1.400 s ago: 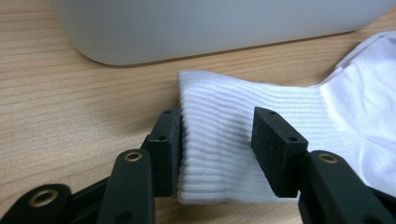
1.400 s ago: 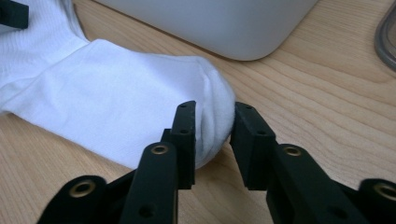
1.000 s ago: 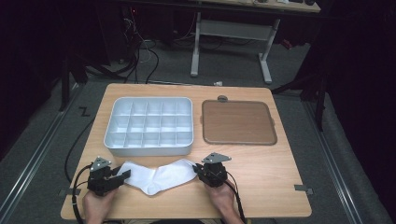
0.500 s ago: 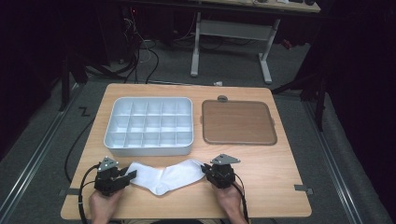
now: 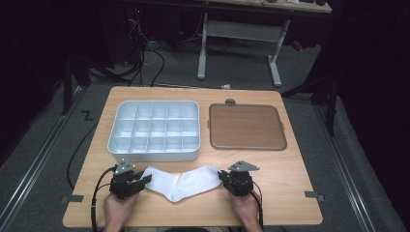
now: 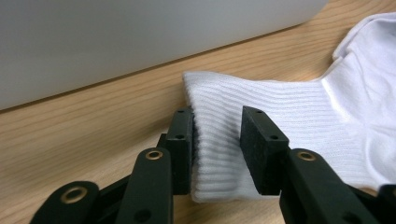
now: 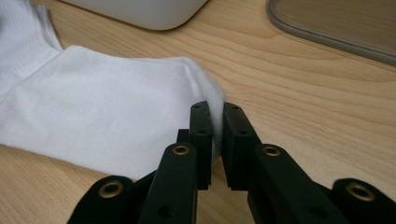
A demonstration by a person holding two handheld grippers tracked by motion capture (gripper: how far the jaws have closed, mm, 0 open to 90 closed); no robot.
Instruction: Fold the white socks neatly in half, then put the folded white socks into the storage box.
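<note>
A white sock (image 5: pixel 180 183) is laid flat on the wooden bench (image 5: pixel 290 193), near the front edge, just in front of the white tray (image 5: pixel 155 129) with many little boxes. A brown lid (image 5: pixel 246 126) is seen beside the tray, on the right.

The toe end of the sock is pinched tight by the right gripper (image 7: pixel 217 122). The ribbed cuff end is set between the jaws of the left gripper (image 6: pixel 217 135). These jaws have just been closing. One pad is pressed against the cuff, but a small gap is seen at the other pad, so the cuff is not yet squeezed.
</note>
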